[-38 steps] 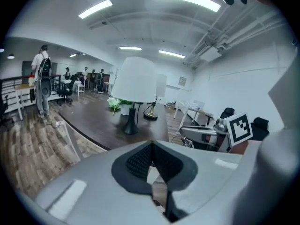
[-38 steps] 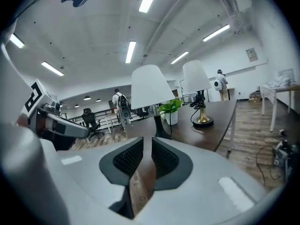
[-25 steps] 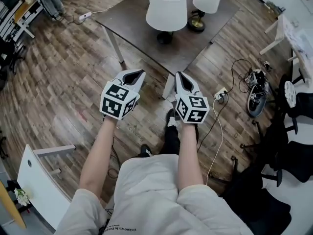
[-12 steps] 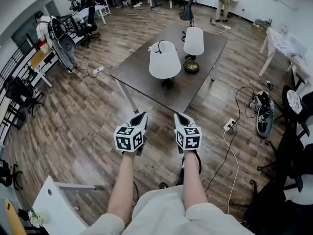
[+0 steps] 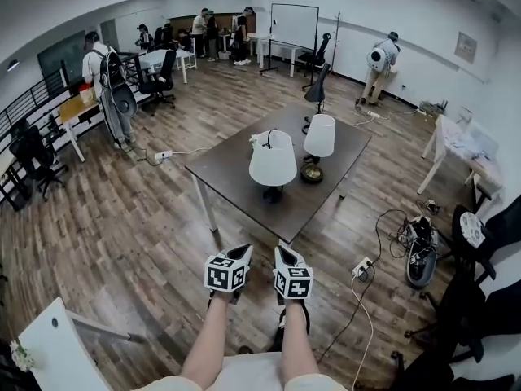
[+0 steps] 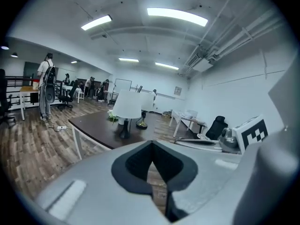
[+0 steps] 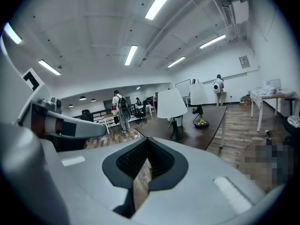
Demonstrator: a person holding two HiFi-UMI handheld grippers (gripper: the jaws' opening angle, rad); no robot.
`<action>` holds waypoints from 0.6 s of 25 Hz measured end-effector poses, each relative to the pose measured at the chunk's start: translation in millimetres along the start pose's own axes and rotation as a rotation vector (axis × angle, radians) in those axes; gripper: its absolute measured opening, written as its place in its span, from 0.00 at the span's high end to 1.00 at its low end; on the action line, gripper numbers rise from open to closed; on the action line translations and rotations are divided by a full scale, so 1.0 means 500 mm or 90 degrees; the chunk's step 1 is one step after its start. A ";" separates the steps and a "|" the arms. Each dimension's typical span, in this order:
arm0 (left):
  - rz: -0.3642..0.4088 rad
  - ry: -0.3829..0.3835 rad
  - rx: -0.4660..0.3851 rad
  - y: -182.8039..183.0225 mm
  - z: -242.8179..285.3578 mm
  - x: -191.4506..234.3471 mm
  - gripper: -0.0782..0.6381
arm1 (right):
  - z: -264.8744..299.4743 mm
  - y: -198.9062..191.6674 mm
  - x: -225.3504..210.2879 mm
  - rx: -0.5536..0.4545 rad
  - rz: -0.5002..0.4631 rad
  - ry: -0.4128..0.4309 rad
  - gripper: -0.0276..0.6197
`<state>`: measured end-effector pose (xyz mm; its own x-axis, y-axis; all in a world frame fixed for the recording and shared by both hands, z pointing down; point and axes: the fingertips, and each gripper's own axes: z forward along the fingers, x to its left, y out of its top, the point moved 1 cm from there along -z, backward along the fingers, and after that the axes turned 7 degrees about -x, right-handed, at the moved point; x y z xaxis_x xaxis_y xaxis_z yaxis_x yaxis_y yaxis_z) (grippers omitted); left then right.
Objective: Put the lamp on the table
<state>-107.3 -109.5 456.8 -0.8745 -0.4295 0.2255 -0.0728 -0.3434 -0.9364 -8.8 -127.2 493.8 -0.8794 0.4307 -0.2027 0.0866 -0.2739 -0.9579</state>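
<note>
Two lamps stand on the dark table [image 5: 236, 173] in the middle of the room. One has a white shade on a black base [image 5: 273, 160]; the other has a white shade on a brass base [image 5: 319, 137]. My left gripper [image 5: 242, 252] and right gripper [image 5: 281, 252] are held side by side short of the table's near corner, both shut with nothing in them. The left gripper view shows its jaws [image 6: 151, 146] closed, with the black-base lamp [image 6: 127, 104] beyond. In the right gripper view the jaws [image 7: 147, 142] are closed too, facing that same lamp [image 7: 171, 103].
A power strip [image 5: 361, 267] and cables lie on the floor at the right, near black chairs [image 5: 480, 243] and a white table [image 5: 456, 145]. A white furniture piece [image 5: 57, 340] stands at bottom left. Several people, desks and a whiteboard [image 5: 293, 24] are at the back.
The head view has lifted from the floor to take in the whole room. Both grippers now sit lower, smaller and closer together in it, still shut. The lamps have not moved.
</note>
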 end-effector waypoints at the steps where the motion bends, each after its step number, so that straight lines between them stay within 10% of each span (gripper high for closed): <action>1: 0.001 0.002 -0.014 0.003 -0.008 -0.010 0.89 | -0.007 -0.002 0.002 -0.005 -0.004 -0.004 0.92; 15: 0.032 -0.055 -0.037 -0.029 -0.073 -0.063 0.89 | -0.056 -0.021 0.020 -0.028 -0.038 -0.040 0.92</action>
<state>-96.2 -60.5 453.3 -0.8337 -0.5154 0.1984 -0.0605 -0.2719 -0.9604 -5.3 -96.2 496.2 -0.9114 0.3897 -0.1324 0.0521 -0.2098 -0.9763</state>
